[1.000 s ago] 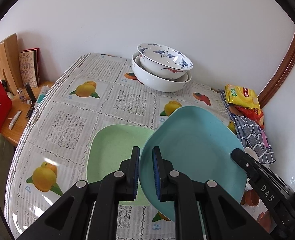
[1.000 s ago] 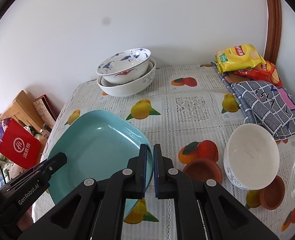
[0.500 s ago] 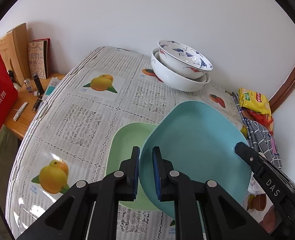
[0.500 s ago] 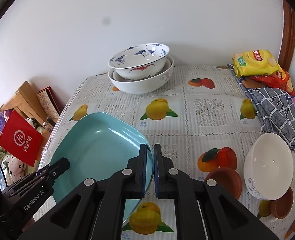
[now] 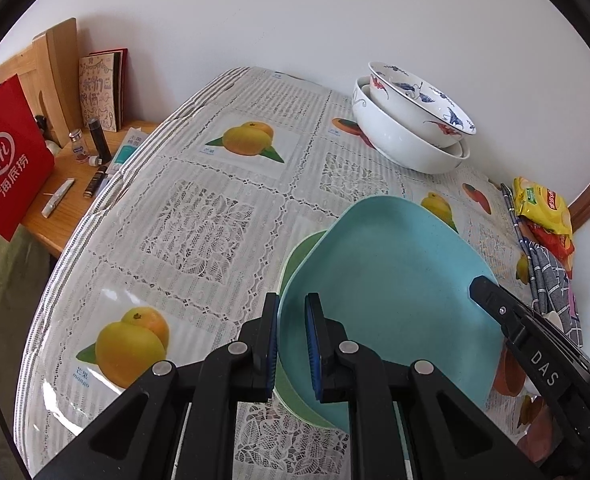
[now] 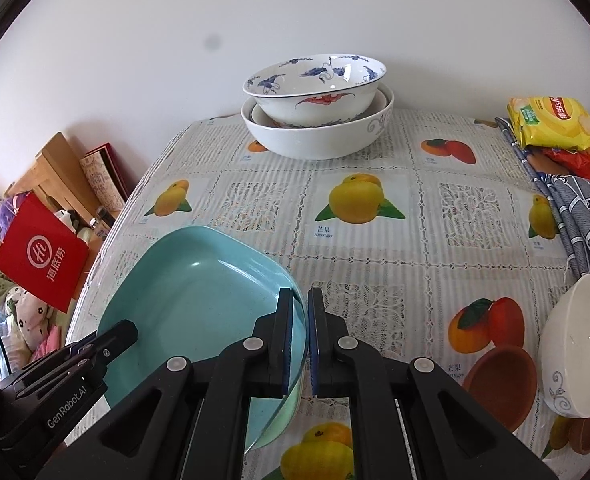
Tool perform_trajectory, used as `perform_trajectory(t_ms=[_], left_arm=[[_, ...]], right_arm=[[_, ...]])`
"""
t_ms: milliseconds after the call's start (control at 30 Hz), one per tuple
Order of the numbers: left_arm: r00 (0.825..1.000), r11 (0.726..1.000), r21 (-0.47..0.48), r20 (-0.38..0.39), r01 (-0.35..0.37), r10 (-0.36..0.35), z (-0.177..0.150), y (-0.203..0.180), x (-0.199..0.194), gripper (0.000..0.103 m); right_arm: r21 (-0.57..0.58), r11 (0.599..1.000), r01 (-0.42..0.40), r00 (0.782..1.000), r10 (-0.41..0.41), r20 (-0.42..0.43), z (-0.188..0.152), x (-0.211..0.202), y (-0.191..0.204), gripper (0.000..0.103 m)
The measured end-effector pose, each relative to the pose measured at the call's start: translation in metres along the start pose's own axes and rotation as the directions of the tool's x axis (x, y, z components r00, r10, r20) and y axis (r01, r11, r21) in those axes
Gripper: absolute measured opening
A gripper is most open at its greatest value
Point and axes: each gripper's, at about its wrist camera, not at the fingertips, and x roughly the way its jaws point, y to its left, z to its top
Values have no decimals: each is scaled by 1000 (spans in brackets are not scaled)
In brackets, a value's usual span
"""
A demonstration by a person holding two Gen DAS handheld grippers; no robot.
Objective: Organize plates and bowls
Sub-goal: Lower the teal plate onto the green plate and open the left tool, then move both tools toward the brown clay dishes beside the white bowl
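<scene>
Blue plate (image 5: 395, 280) — smooth, rounded-square, matte; your left gripper (image 5: 291, 344) and right gripper (image 6: 301, 340) each clenched a rim, over the green plate (image 5: 295, 256). Stacked glossy porcelain bowls (image 6: 315, 120) stood at 12 o'clock — lace-patterned tablecloth (image 6: 415, 272) between.

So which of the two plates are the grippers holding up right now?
The blue plate, pinched at opposite rims by the left gripper and right gripper. The green plate lies flat underneath.
</scene>
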Motion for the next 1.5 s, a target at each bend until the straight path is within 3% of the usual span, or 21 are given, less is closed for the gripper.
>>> perform_trajectory(t_ms=[667,767,900,1233,1433,1500], left_arm=[[999,998,59,-27,-34,36,-2,-5,11,13],[999,997,69,-39,-24,27,-4,-5,10,25],[998,997,80,-52,-14,19,-10,-5,6,29],[1000,994,106,4,-22,22,-15,-17,-30,38],[998,989,143,48,24,-31,-20,-48,-54,38],[996,986,158,54,55,-65,-23,-62,-60,38]], right_arm=[[-79,997,19,1000,-21,-23,3,30,5,14],[-86,996,17,1000,-18,-15,2,27,5,15],[-81,997,18,1000,-18,7,0,17,4,29],[-60,998,31,997,-27,72,-15,-32,-15,48],[-17,997,80,986,-77,146,-29,-84,-51,54],[-9,992,127,978,-123,170,-33,-103,-66,61]])
